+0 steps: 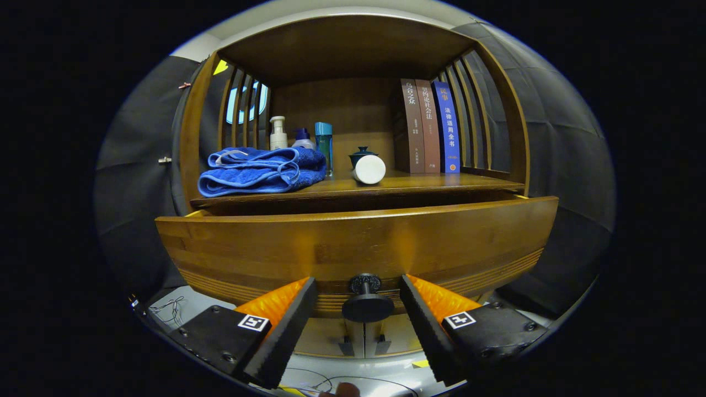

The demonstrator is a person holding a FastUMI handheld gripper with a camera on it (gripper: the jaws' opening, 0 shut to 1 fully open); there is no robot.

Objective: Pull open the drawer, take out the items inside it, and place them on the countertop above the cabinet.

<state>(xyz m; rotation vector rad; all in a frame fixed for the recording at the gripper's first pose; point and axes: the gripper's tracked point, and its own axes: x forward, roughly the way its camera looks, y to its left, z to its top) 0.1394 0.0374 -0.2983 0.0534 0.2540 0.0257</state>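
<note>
The hand-held gripper (358, 300) is open: its two fingers (287, 320) stand apart on either side of the drawer knob (367, 303), and neither presses on it. The knob sits between the fingertips, on the lower middle of the drawer front (353, 242).

The drawer appears partly pulled out; its front stands forward of the cabinet frame, with a dark gap beneath the worktop (353, 190). The drawer's interior, and any items in it, are hidden from this angle.

Step in hand, as judged: finish the pull. Close both fingers squarely on the knob's stem, then draw straight back along the drawer's line of travel. A sideways pull may skew the drawer in its runners.

Clearances: the worktop edge overhangs the drawer opening, so lifting items out calls for a rise clear of that edge before moving inward. On the worktop, a folded blue towel (259, 171) takes the left part, a white cylinder (369, 169) lies on its side near the middle, and bottles (300, 138) and upright books (430, 127) stand behind. Open room lies along the front edge, right of the cylinder.
</note>
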